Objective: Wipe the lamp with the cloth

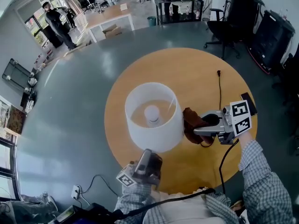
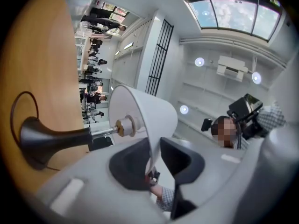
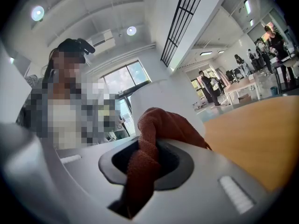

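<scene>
Evidently the left gripper (image 2: 154, 158) pinches the lampshade (image 2: 148, 112) rim; the right gripper (image 3: 148, 158) clamps the rust cloth (image 3: 161, 125); a hard wipe could crease it or tip the lamp base (image 2: 46, 136).

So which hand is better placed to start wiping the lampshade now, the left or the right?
Right. The right tool grips the brown cloth, close beside the lampshade. The left tool is clamped on the shade's rim, probably to steady it, and has no cloth.
</scene>
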`<state>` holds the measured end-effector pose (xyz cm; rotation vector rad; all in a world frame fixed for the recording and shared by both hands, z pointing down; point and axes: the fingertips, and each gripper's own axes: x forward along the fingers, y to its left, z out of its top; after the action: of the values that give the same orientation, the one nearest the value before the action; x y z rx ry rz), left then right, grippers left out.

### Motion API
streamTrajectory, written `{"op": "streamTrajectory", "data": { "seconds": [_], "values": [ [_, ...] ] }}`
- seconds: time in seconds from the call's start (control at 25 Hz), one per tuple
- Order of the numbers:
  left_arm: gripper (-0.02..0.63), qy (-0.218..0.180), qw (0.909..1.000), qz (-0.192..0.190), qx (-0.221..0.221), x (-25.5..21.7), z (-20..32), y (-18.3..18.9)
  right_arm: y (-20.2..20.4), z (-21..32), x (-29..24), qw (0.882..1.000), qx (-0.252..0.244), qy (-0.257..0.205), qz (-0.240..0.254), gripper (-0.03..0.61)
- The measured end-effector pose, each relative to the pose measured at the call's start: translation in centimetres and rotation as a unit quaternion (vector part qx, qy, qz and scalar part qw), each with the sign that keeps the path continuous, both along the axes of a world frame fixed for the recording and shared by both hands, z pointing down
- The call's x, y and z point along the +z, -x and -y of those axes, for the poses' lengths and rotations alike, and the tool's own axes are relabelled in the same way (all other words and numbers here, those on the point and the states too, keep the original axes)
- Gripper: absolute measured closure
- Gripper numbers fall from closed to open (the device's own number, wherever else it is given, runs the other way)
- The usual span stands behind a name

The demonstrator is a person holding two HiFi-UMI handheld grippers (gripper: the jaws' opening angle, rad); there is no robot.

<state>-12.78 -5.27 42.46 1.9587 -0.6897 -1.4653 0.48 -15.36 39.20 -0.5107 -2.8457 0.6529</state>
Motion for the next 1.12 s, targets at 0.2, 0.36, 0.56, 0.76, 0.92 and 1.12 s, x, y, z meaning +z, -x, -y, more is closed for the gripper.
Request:
{"op": "streamTrajectory", "data": {
  "seconds": [0.2,0.36,0.56,0.76,0.92,1.12],
  "values": [
    [0.543,0.002,0.9999,-0.006,0.013,0.4,-0.4,-0.4,-0.3,3.9,-5.1,0.997,0.045,-0.02,0.058,0.506],
    [0.543,0.001,0.9998,0.0,0.018,0.1,-0.3,-1.5,1.8,7.7,-12.1,0.991,0.045,-0.082,0.098,0.506],
    [0.543,0.006,0.9999,0.002,0.016,0.0,-0.5,-2.0,7.0,10.9,-15.7,0.989,0.035,-0.066,0.127,0.506],
    [0.543,0.001,0.9999,0.0,0.017,0.1,-1.4,-1.7,11.3,10.3,-9.2,0.998,0.024,-0.03,0.05,0.505],
    [0.541,0.002,0.9999,0.001,0.017,-0.2,-0.1,-2.1,11.0,11.4,-3.2,0.999,0.032,0.008,-0.016,0.506],
    [0.541,0.005,0.9998,-0.001,0.017,-0.2,0.0,-1.9,9.3,12.2,-0.7,0.996,0.071,0.055,-0.01,0.506]
  ]
}}
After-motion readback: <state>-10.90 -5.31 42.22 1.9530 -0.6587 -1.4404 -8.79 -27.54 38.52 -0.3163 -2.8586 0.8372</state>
